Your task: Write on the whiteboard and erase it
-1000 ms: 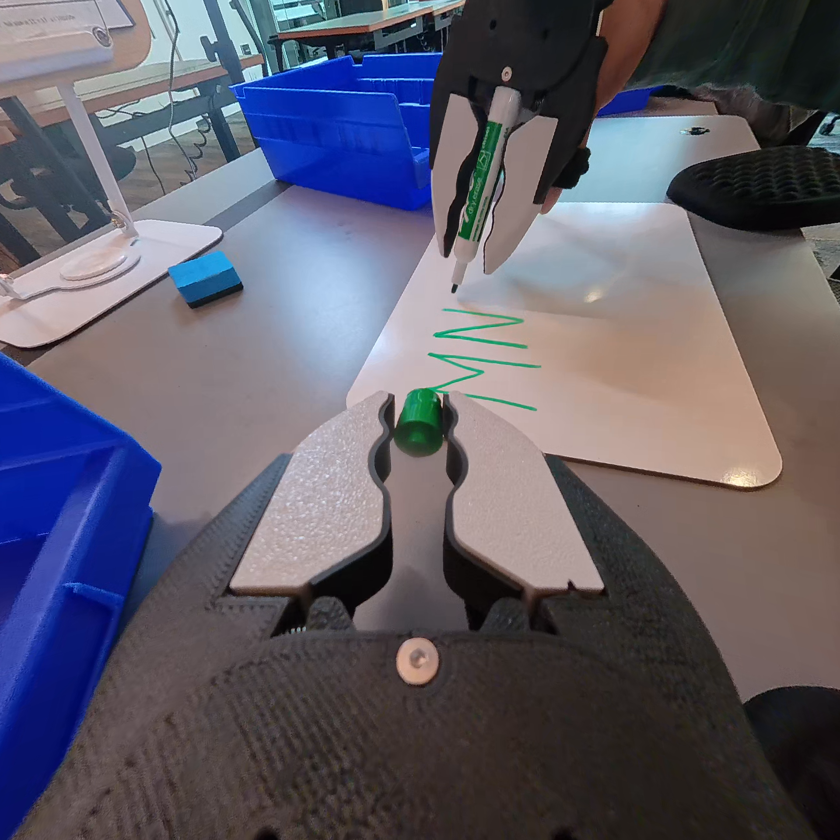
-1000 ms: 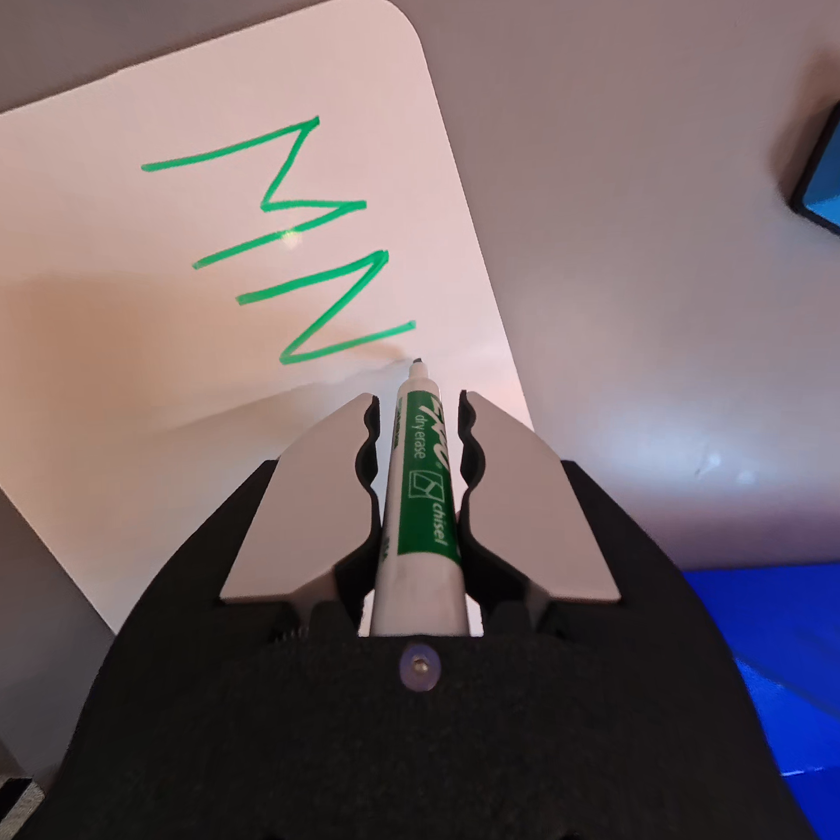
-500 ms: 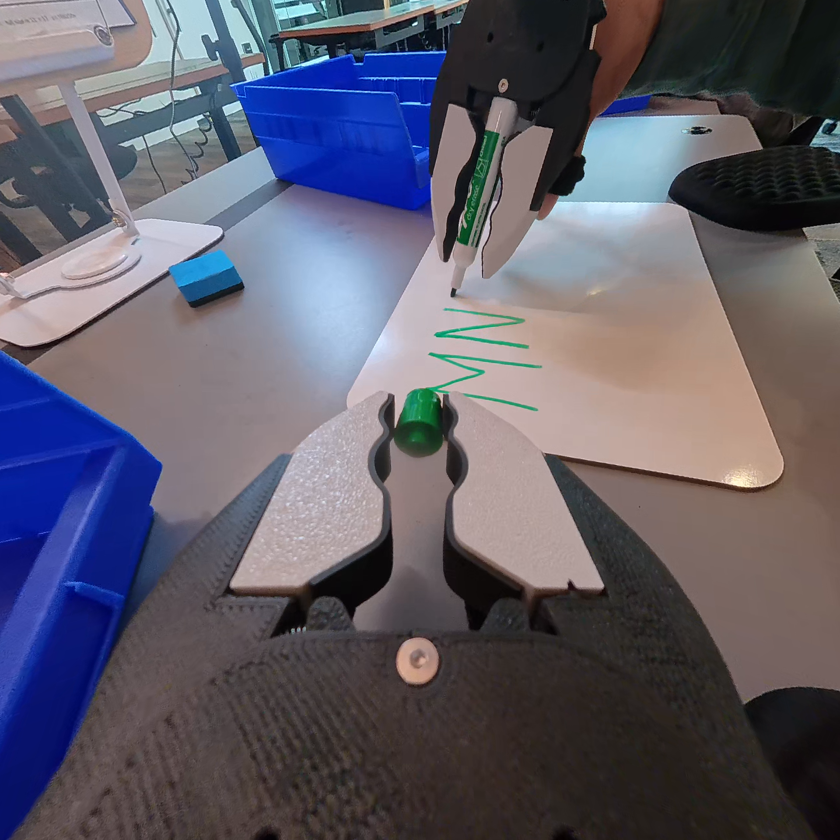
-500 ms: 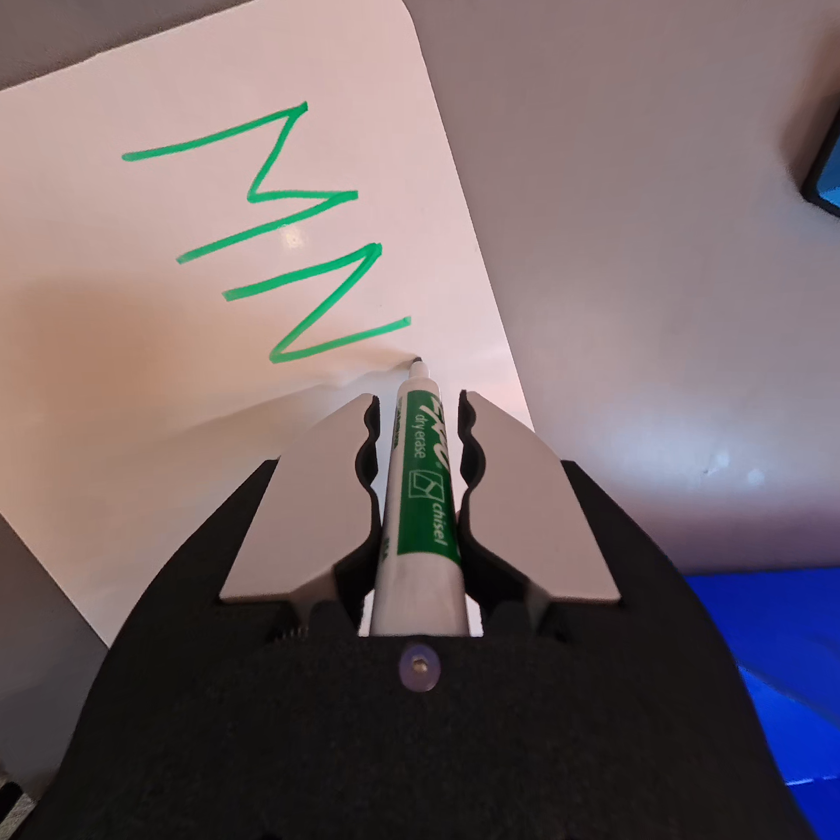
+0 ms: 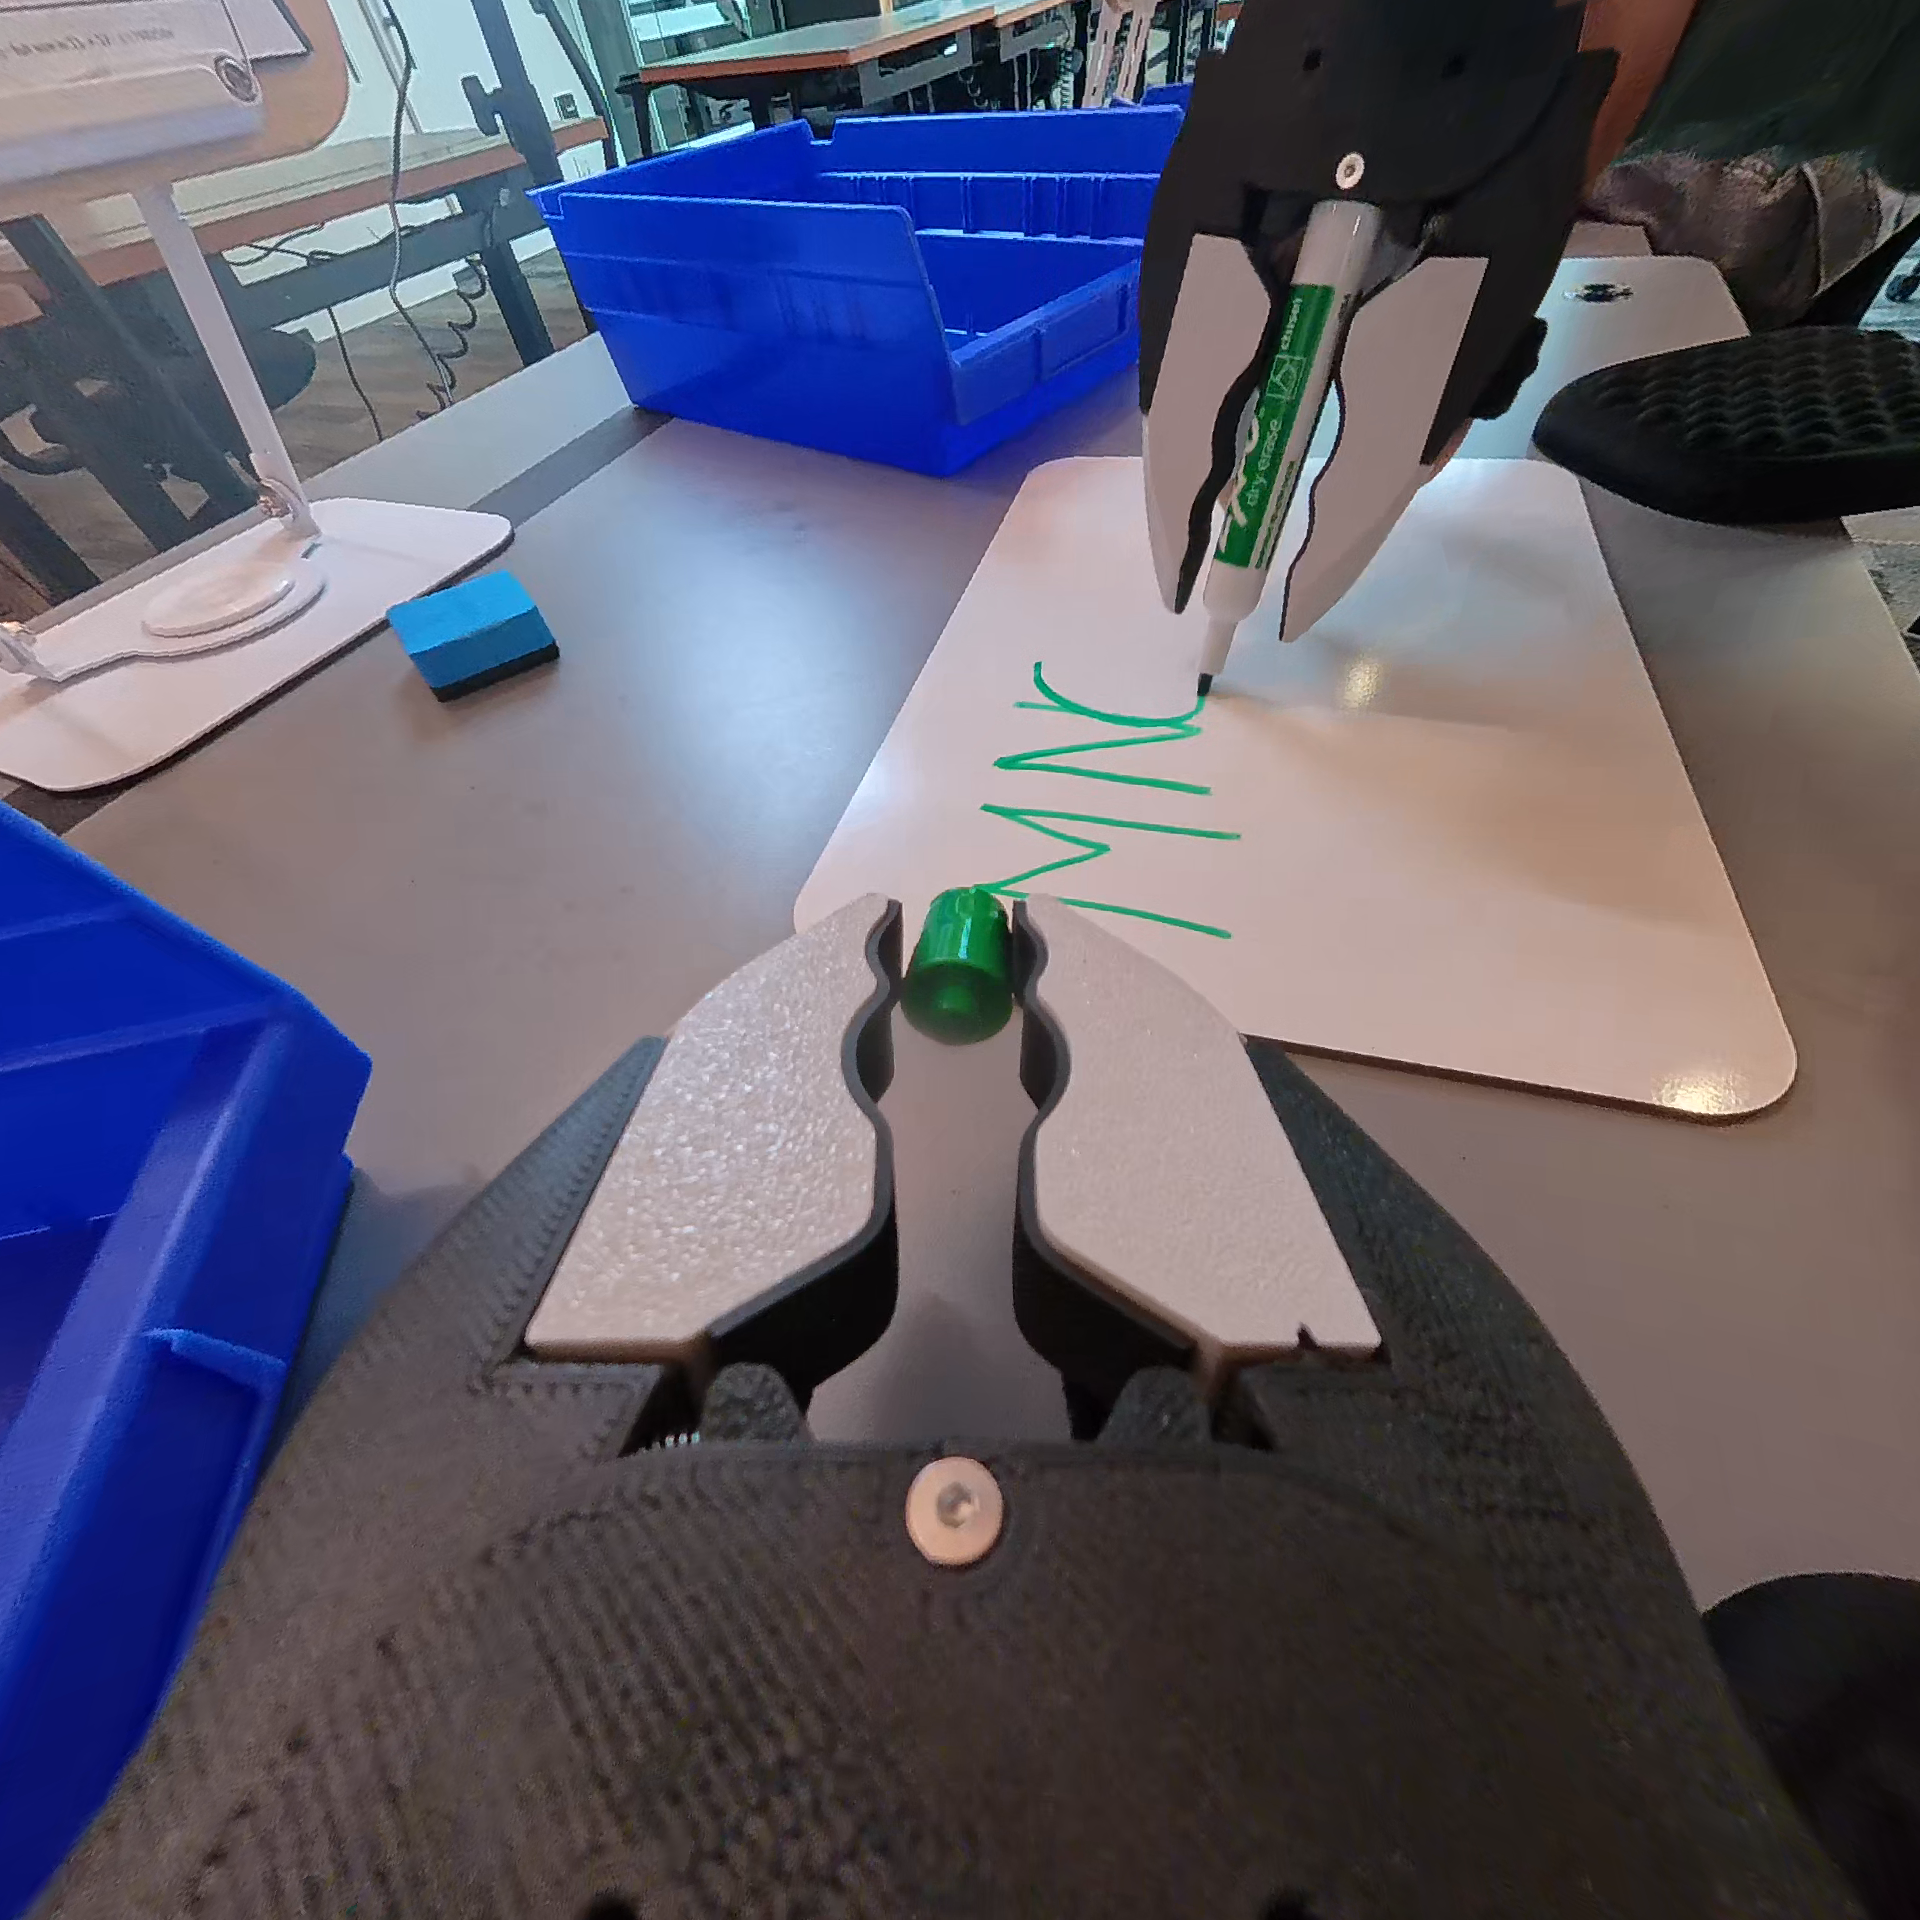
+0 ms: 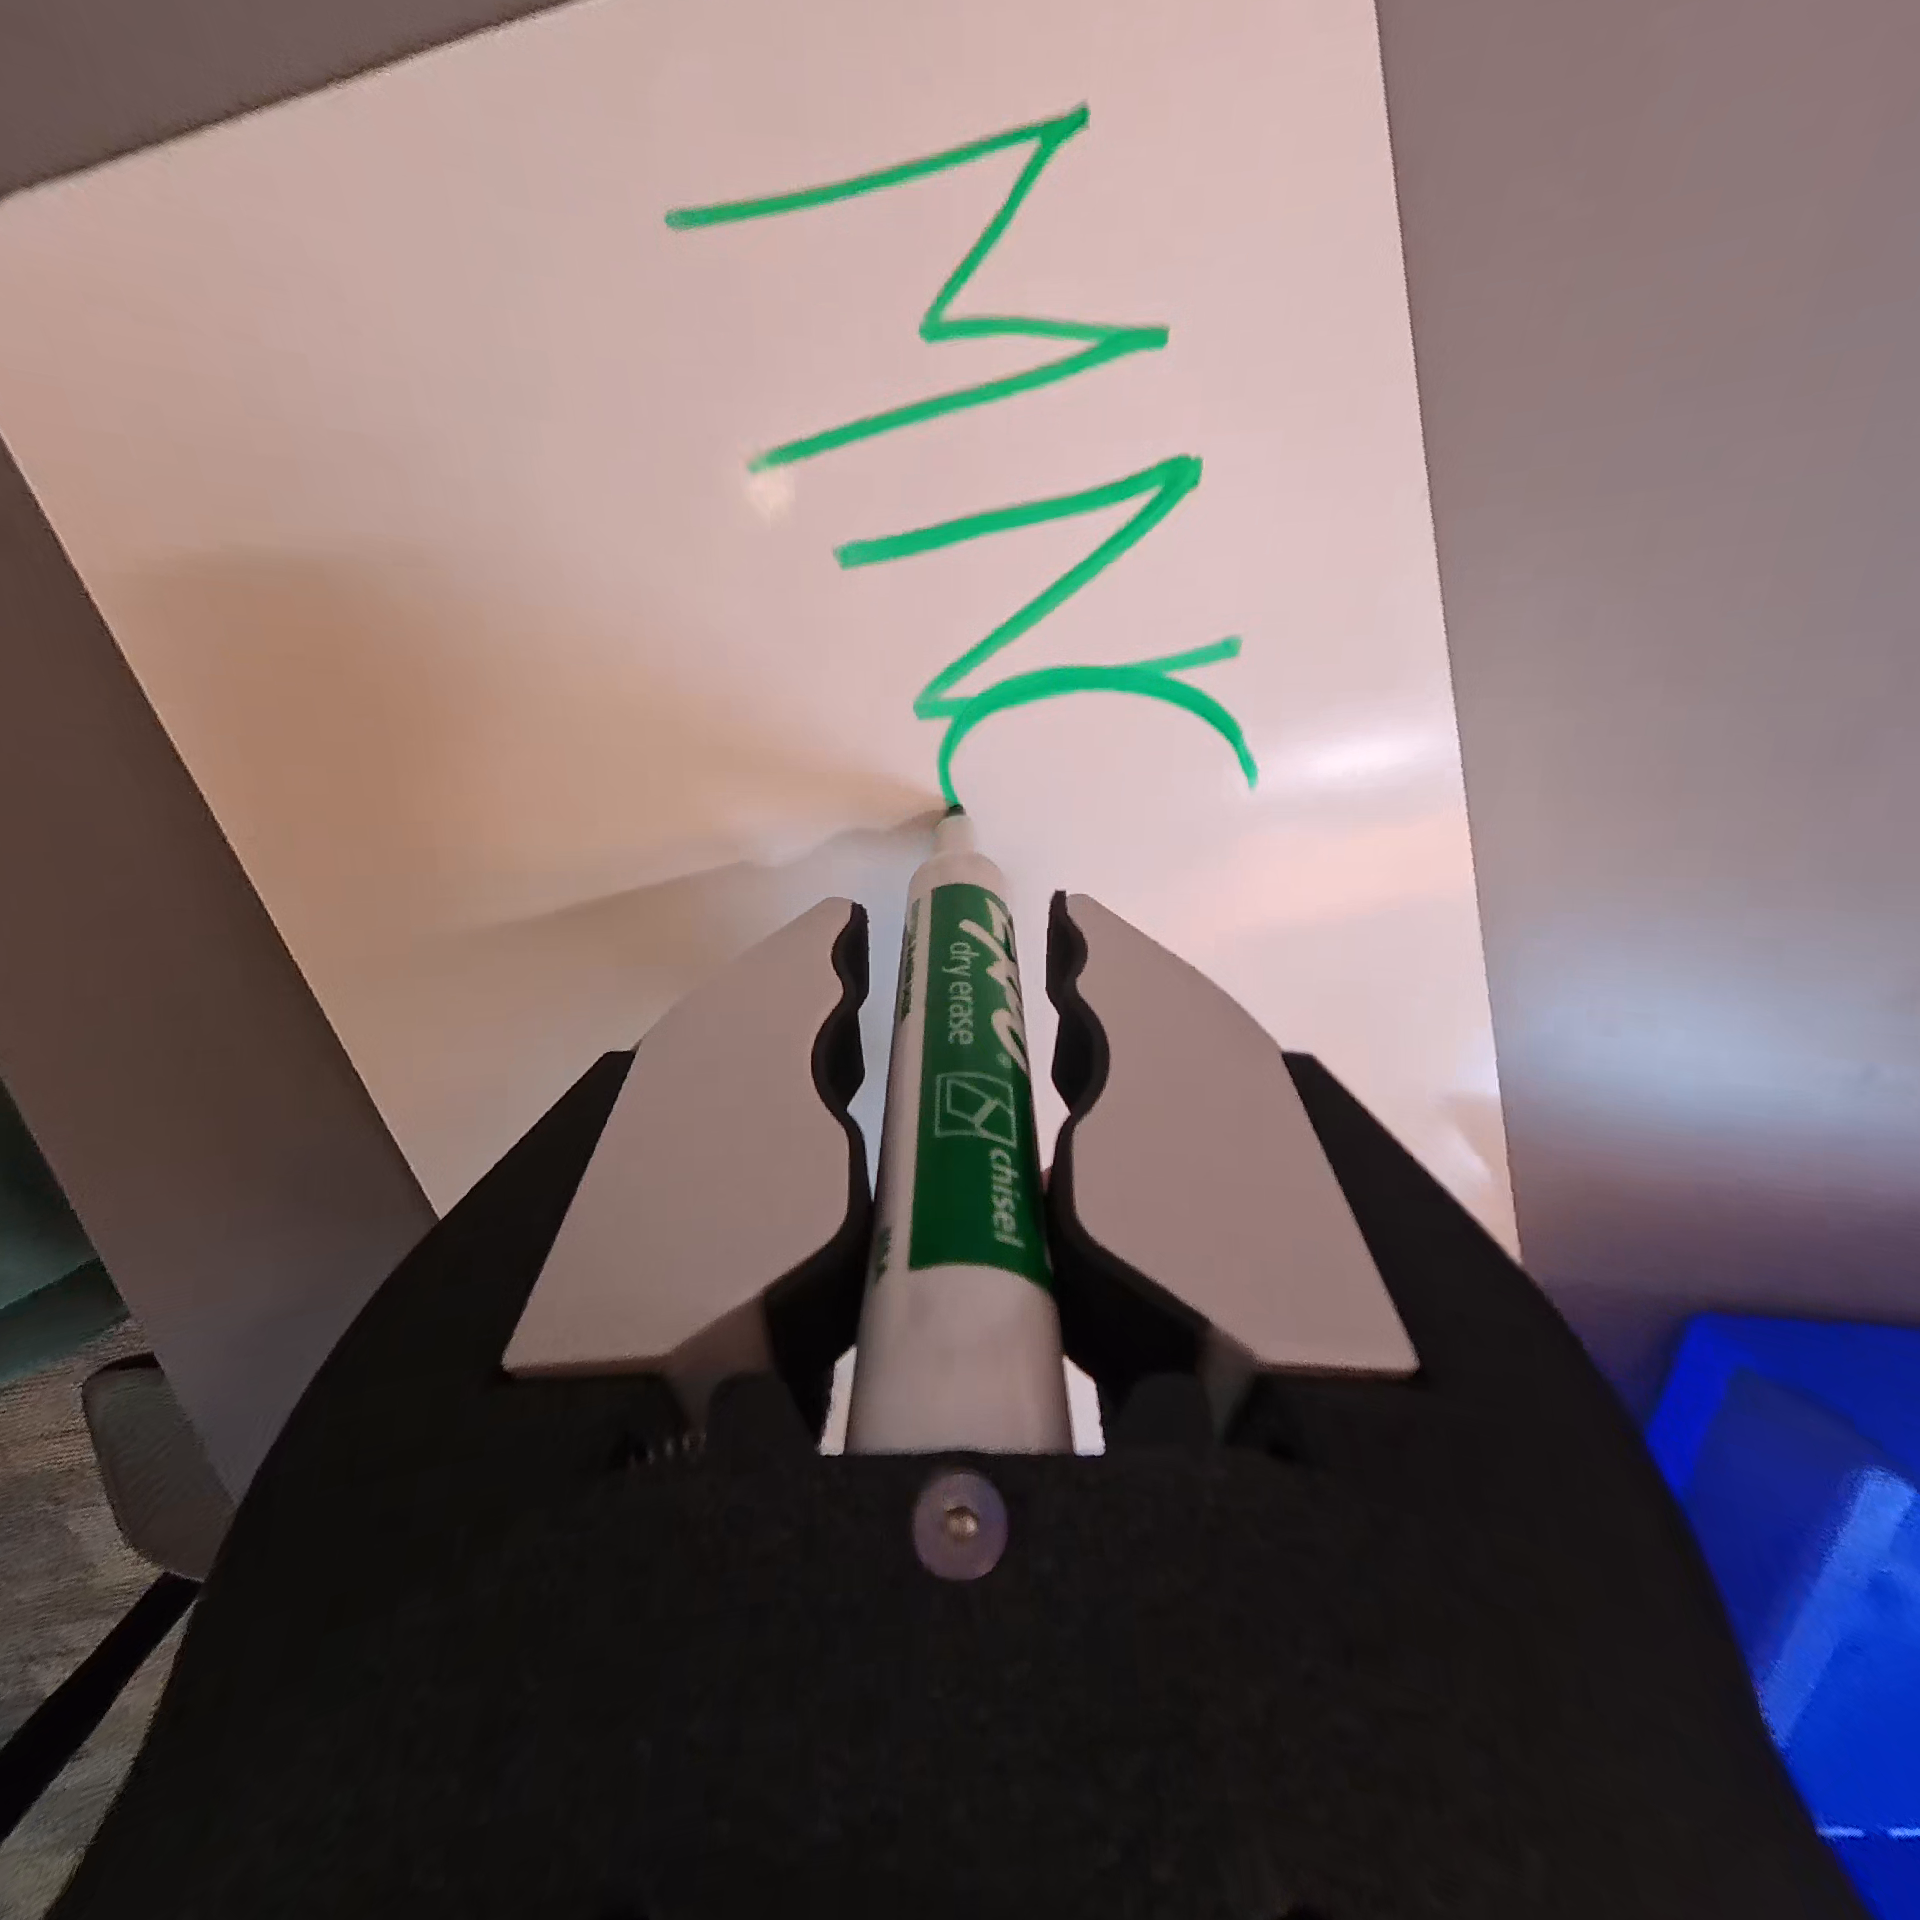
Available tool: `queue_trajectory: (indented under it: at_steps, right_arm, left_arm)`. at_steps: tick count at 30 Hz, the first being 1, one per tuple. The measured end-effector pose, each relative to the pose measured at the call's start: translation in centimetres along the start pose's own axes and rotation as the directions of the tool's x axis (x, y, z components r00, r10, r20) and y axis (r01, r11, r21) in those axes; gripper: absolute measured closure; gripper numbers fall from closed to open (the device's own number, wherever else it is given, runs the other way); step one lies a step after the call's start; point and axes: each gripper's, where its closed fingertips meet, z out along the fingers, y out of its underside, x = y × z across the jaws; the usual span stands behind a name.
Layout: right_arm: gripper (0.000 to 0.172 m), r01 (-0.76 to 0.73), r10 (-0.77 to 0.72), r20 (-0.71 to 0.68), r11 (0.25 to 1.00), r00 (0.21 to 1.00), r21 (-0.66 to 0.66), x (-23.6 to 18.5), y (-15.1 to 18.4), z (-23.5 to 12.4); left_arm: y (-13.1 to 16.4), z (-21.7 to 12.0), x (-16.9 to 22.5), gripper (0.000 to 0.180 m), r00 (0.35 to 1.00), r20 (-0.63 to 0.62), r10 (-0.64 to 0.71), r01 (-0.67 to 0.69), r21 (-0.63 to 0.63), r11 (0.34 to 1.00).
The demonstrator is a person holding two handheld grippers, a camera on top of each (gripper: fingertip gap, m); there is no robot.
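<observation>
From my left gripper (image 5: 956, 925), pebbled grey fingers clamp a glossy green cap (image 5: 956, 982); beyond them lie the round-cornered whiteboard (image 5: 1455, 883) and, off left, a blue eraser (image 5: 473, 634). My right gripper (image 6: 961, 920) clamps the marker (image 6: 961, 1091), its tip touching the smooth board ahead.
</observation>
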Motion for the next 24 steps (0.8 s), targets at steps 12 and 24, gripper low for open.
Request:
queue_trajectory:
  at_steps: [12,24]
  right_arm:
    - [0.138,-0.036,0.039,-0.081,0.999,0.996,0.039,5.3,-1.0,0.6]
    - [0.138,-0.081,0.089,-0.092,0.993,0.992,0.090,5.2,0.3,-0.8]
  left_arm:
    - [0.0,-0.1,0.0,0.161,1.000,-0.001,-0.002,0.002,0.001,1.000]
    - [0.0,-0.1,0.0,0.161,1.000,-0.003,-0.011,0.011,-0.001,1.000]
